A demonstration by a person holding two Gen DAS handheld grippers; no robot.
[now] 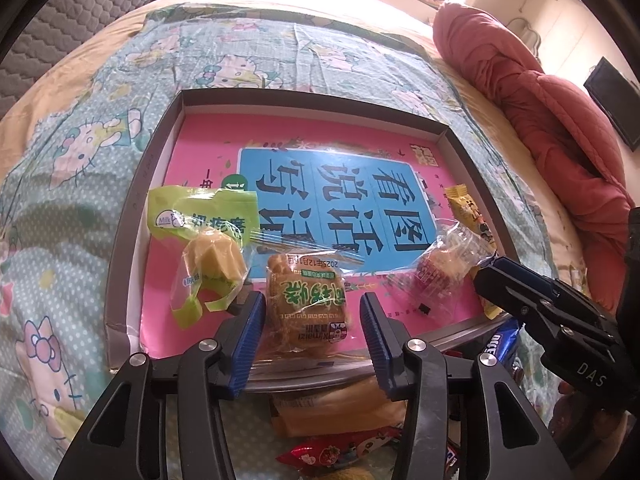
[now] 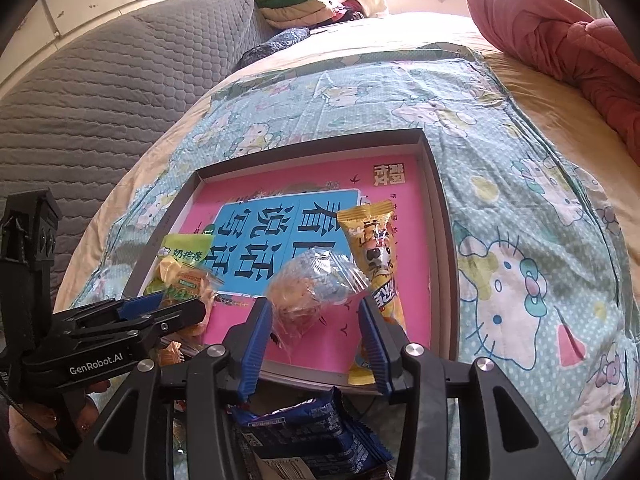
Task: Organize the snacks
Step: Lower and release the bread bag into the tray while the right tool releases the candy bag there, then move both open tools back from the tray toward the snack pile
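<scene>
Green pack (image 1: 202,236): lies at the left of the tray (image 1: 132,216), a pale yellow cake showing through its clear half; its torn green end curls just beside the left gripper's left finger.
Left gripper (image 1: 312,320): jaws wide apart, holding nothing; the fingers straddle the floss cake without touching it.
Floss cake (image 1: 306,300): a clear-wrapped brown piece with green print, flat on the pink book (image 1: 200,152) near the tray's near rim, between the blue pads (image 1: 248,344).
Pink book: fills the tray floor, with a blue title panel under the snacks.
Clear pack (image 2: 316,292): a crinkled wrapper with a small cake inside, right of the floss cake, on the book; seen from the right wrist, it sits between the right gripper's fingers.
Right gripper (image 2: 316,322): jaws spread wide, gripping nothing; whether a pad touches the clear pack I cannot tell.
Yellow stick (image 2: 378,260): a long yellow packet along the tray's right wall, its near end hidden behind the right gripper's right finger.
Blue packs (image 2: 312,432): dark blue wrappers outside the tray, under the right gripper.
Loose snacks (image 1: 340,408): an orange-wrapped piece and a red wrapper on the sheet (image 1: 80,128), below the left gripper, outside the near rim.
Red quilt (image 1: 540,100): bunched at the far right of the bed, well apart from the tray.
</scene>
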